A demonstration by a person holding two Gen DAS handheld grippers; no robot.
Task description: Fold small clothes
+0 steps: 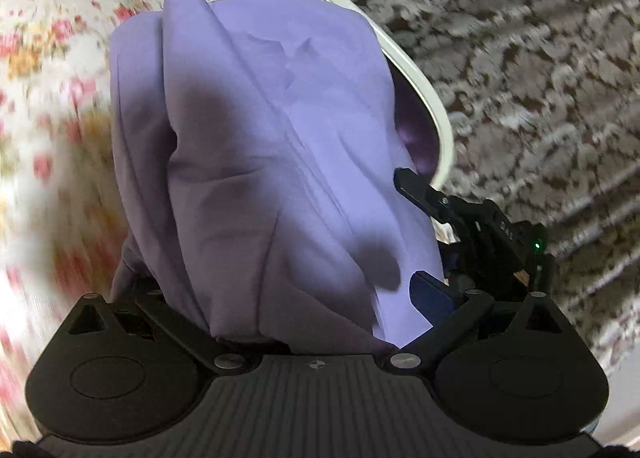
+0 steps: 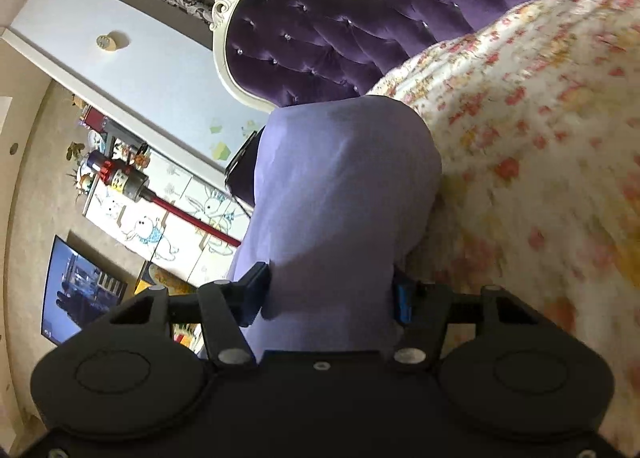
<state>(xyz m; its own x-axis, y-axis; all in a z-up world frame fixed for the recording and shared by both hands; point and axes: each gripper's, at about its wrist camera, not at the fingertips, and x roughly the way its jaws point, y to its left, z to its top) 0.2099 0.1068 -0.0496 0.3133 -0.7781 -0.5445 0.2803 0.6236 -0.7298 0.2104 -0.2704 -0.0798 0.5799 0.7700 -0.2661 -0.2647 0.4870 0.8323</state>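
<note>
A lilac garment (image 1: 260,146) fills the middle of the left wrist view, draped over my left gripper (image 1: 296,314) and hiding its fingertips; the jaws are shut on the cloth. The other gripper's black body (image 1: 472,218) shows at the garment's right edge. In the right wrist view the same lilac garment (image 2: 340,198) hangs between my right gripper's (image 2: 328,298) blue pads (image 2: 402,300), which are shut on it. The cloth is lifted above the floral bedspread (image 2: 540,138).
The floral bedspread (image 1: 48,98) lies left in the left wrist view. A purple tufted headboard (image 2: 320,42) with a white frame stands behind. Patterned damask wallpaper (image 1: 540,78) is at right. A cabinet with cartoon rabbits (image 2: 160,218), a vacuum (image 2: 120,174) and a screen (image 2: 76,286) show at left.
</note>
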